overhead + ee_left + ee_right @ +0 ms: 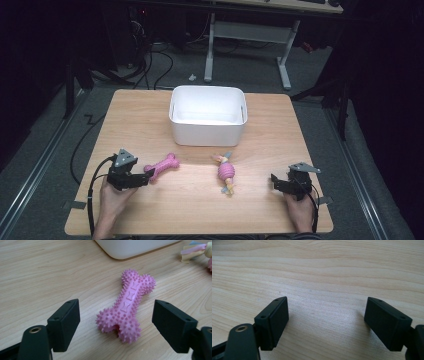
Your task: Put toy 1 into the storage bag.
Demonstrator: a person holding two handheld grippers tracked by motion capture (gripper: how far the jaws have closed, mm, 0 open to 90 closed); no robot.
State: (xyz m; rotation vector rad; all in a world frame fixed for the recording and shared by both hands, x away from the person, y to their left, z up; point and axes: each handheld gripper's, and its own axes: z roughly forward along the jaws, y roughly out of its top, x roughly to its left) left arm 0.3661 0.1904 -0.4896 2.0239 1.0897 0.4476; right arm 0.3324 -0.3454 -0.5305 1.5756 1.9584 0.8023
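A pink spiky toy bone lies flat on the wooden table, left of centre. My left gripper is open right at the bone's near end. In the left gripper view the bone lies between the two spread jaws of that gripper, untouched by them. A pink ball on a pastel rope rests near the table's middle; its frayed end shows at the top right of the left gripper view. My right gripper is open near the front right edge, over bare wood.
A white plastic bin stands at the back centre of the table, its lower wall showing in the left gripper view. Dark floor, cables and a desk frame lie beyond the table's far edge.
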